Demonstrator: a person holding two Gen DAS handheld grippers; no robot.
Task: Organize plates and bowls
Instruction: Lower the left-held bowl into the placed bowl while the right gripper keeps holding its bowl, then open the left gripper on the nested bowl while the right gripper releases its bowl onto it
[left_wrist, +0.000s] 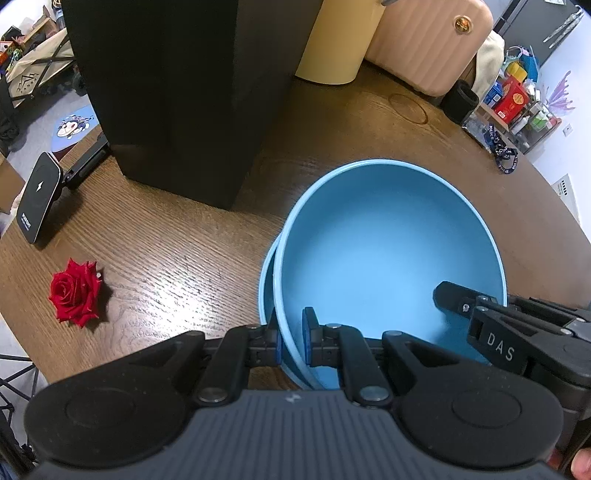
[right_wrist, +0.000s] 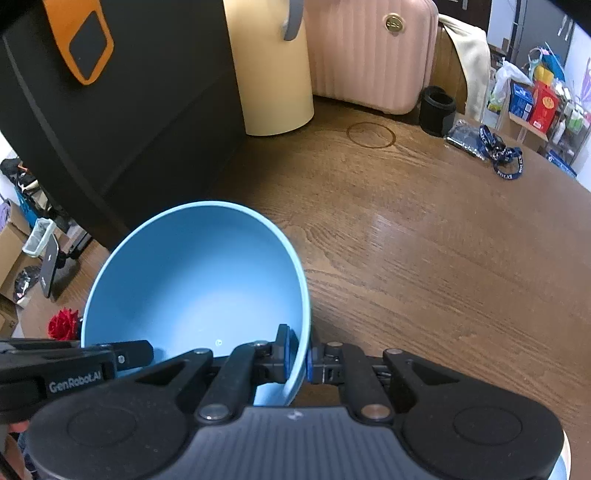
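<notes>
The blue bowl (left_wrist: 388, 251) is held mouth-up, slightly tilted, over a second blue bowl (left_wrist: 266, 291) on the counter (left_wrist: 177, 251), right of the red rose (left_wrist: 75, 293). Both tongs are pitched steeply downward. The left tongs (left_wrist: 292, 341) and right tongs (right_wrist: 301, 356) are clamped on opposite sides of its rim.

"DAS" on the right hand-held gripper (left_wrist: 448, 297) ("GenRobot.AI" on the left hand-held gripper (right_wrist: 146, 352))
</notes>
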